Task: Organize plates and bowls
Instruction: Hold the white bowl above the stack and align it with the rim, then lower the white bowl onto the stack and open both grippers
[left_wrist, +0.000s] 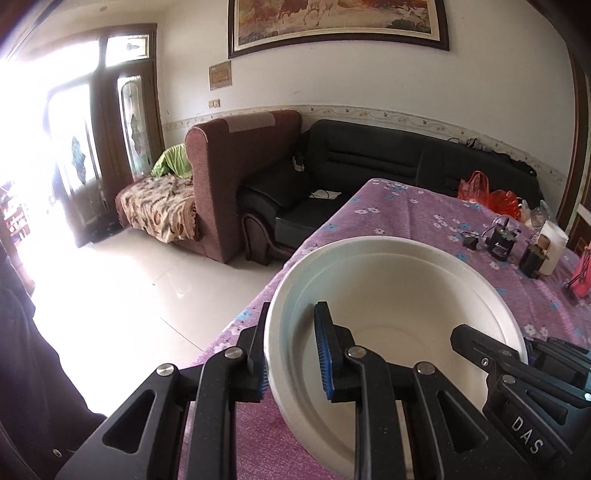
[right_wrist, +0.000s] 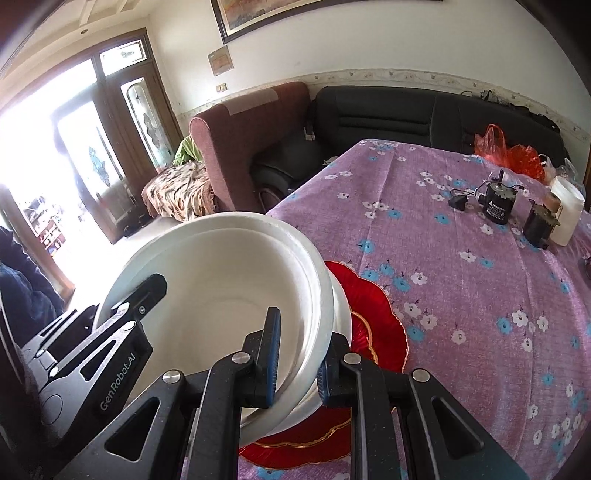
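A white bowl (left_wrist: 399, 295) sits tilted over the table's near left corner. My left gripper (left_wrist: 291, 354) is shut on its left rim, one finger inside and one outside. In the right wrist view the same white bowl (right_wrist: 221, 280) is nested in a second white bowl, and my right gripper (right_wrist: 295, 365) is shut on their right rims, one finger inside, one outside. A red plate with a gold edge (right_wrist: 373, 325) lies on the cloth under the bowls. The other gripper's finger (right_wrist: 147, 291) reaches over the far rim.
The table has a purple flowered cloth (right_wrist: 461, 258). At its far right stand small black motors (right_wrist: 496, 205), a white jar (right_wrist: 567, 212) and red plastic bags (right_wrist: 513, 153). Sofas (left_wrist: 332, 166) and a tiled floor (left_wrist: 147, 288) lie to the left.
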